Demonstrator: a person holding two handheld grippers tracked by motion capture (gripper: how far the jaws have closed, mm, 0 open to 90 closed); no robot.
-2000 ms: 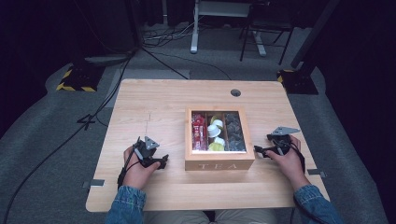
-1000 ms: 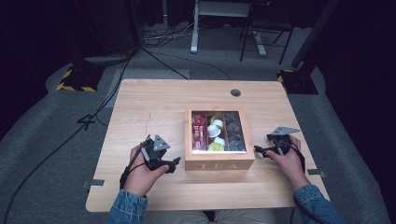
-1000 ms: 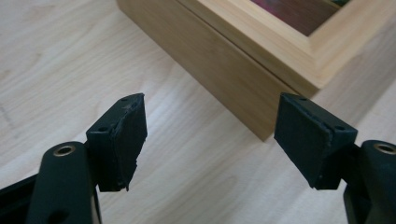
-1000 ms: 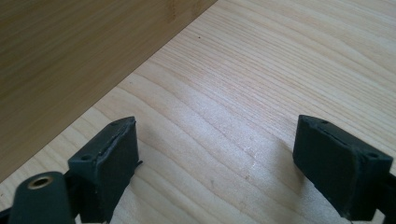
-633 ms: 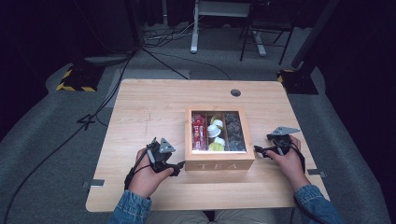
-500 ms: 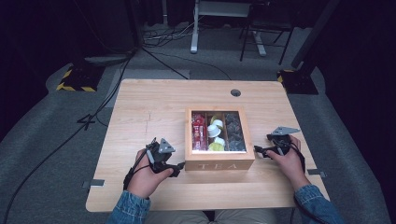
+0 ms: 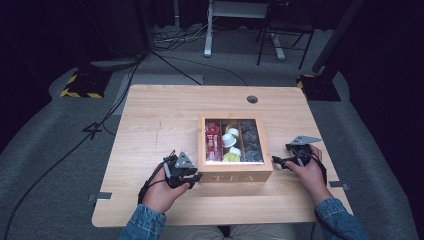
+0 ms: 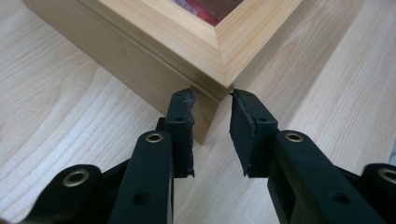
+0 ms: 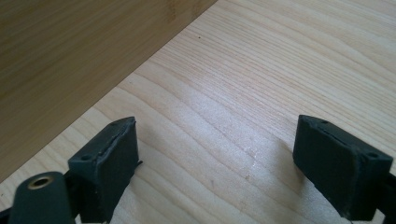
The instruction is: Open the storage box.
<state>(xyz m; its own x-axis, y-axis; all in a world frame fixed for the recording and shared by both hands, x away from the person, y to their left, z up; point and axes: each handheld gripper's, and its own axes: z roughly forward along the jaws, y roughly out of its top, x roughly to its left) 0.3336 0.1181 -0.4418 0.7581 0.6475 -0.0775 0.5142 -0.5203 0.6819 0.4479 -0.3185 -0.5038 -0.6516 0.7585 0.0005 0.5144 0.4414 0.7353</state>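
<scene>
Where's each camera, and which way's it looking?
High view: overhead, looking forward and down at the table and tea box; forearms show.
Left gripper view: on the left gripper, facing the box corner; its jaws just closed on it.
Right gripper view: on the right gripper, facing table beside the box; jaws open.
All three share the box.

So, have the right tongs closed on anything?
No: the right tongs stand wide apart over bare table, with the tea box off to one side.
</scene>
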